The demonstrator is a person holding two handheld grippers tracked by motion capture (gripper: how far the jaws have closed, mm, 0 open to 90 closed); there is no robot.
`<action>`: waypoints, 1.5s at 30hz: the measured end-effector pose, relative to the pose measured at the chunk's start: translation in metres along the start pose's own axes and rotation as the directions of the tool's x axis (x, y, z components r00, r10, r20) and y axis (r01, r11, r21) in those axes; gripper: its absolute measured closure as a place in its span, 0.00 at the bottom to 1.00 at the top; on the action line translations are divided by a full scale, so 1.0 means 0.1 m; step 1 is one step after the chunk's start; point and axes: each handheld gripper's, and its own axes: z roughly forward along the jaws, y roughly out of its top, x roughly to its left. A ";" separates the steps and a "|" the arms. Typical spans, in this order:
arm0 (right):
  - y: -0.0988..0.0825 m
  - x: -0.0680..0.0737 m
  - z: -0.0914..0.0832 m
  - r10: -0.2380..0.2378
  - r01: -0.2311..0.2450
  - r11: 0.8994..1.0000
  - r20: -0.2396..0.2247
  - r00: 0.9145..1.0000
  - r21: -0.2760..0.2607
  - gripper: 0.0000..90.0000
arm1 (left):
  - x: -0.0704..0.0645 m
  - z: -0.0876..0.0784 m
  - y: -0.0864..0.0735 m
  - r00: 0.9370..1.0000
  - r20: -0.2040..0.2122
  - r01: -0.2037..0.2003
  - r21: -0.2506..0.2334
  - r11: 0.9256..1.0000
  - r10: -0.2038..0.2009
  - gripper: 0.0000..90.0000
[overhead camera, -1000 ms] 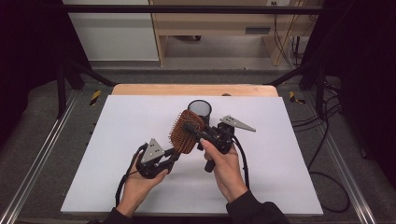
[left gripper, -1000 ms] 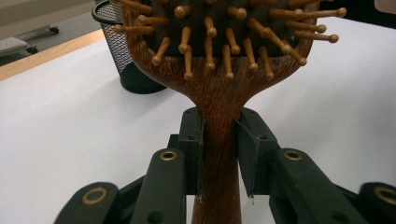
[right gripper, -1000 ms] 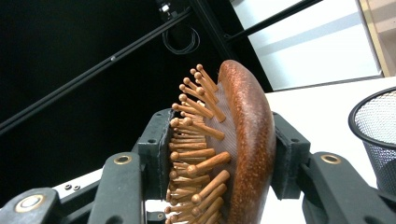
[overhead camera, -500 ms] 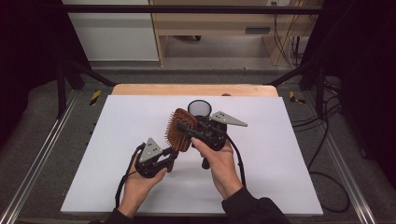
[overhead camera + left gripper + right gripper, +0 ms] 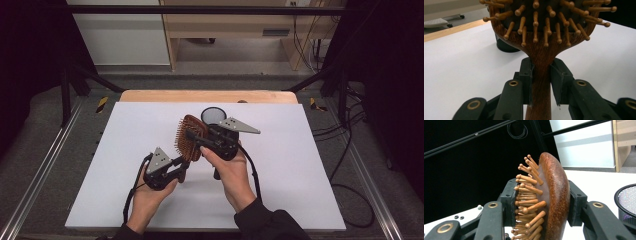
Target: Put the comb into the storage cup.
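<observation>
Above the white table point(image 5: 125, 150), mid-frame, the left gripper point(image 5: 177, 167) clamps the wooden hairbrush point(image 5: 190, 137) handle while the right gripper point(image 5: 192, 136) pinches its head.

The high view looks forward and down from above the person's side of the white worktop point(image 5: 300, 165), far enough back to take in the whole sheet, its side rails and the room's floor beyond. The left gripper view sits low and very close behind the left tool point(image 5: 541, 82), looking along its jaws up the wooden hairbrush point(image 5: 541, 37) toward the worktop's far wooden edge. The right gripper view rides as close behind the right tool point(image 5: 541, 202), facing the dark side of the room; all three share the brush and the black mesh cup point(image 5: 214, 116).
</observation>
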 end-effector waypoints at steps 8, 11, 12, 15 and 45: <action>0.00 -0.02 0.02 0.013 -0.013 1.000 -0.001 1.000 -0.002 0.58 | 0.01 0.01 -0.02 1.000 -0.008 0.006 -0.016 1.000 -0.006 0.79; 0.00 -0.02 0.02 0.017 -0.017 1.000 -0.005 1.000 -0.007 0.58 | 0.02 0.00 -0.02 1.000 -0.012 0.017 -0.032 0.999 -0.018 0.77; 0.00 -0.02 0.02 0.017 -0.017 1.000 -0.005 1.000 -0.010 0.58 | 0.03 -0.01 -0.01 1.000 -0.021 0.018 -0.037 0.999 -0.019 0.75; 0.00 -0.03 0.02 0.022 -0.022 1.000 -0.006 1.000 -0.016 0.58 | 0.02 -0.04 0.00 0.999 -0.034 0.016 -0.049 0.999 -0.018 0.69; 0.14 -0.41 -0.19 0.051 -0.043 0.996 0.098 0.994 -0.080 0.58 | 0.33 -0.60 -0.32 0.976 -0.211 0.038 -0.105 0.994 -0.060 0.22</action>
